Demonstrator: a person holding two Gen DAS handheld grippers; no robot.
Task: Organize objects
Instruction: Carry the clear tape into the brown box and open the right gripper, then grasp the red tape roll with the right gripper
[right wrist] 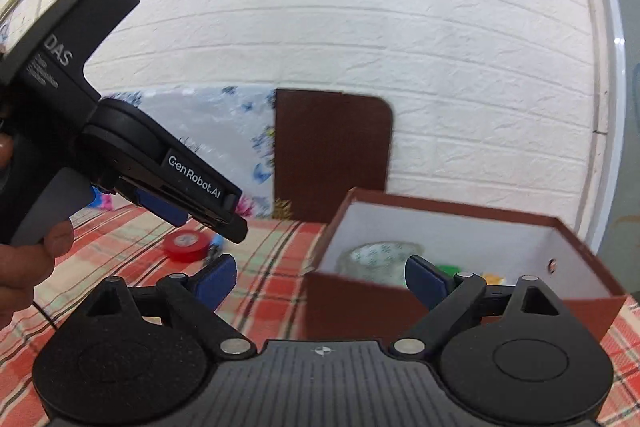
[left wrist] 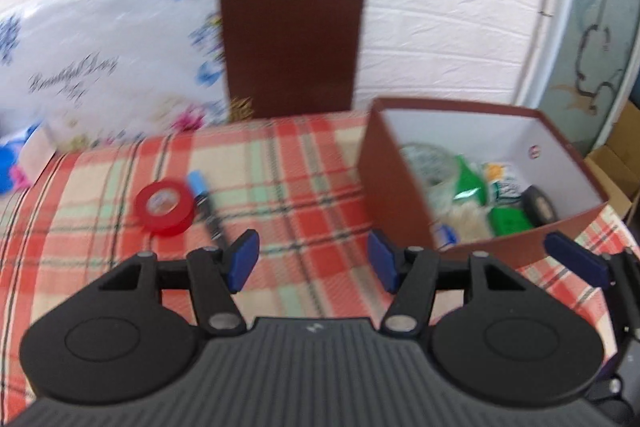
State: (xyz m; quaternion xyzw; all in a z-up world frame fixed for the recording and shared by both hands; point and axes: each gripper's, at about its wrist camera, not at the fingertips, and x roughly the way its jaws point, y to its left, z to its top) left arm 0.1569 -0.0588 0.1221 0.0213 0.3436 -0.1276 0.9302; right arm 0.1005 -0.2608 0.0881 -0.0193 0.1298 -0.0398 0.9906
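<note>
Your red tape roll (left wrist: 164,206) lies flat on the plaid cloth (left wrist: 304,183) touching a blurred blue-capped marker (left wrist: 206,205), well left of the brown cardboard box (left wrist: 394,179) of half-hidden clutter, while your left claw (left wrist: 312,259) and right claw (right wrist: 320,281) both gape wide, empty.

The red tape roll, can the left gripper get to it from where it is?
Probably yes. The left gripper is open and empty, and the red tape roll lies flat on the checked cloth just ahead and to its left. Only the blue-capped marker touches it, on the near side, so that might get nudged.
</note>
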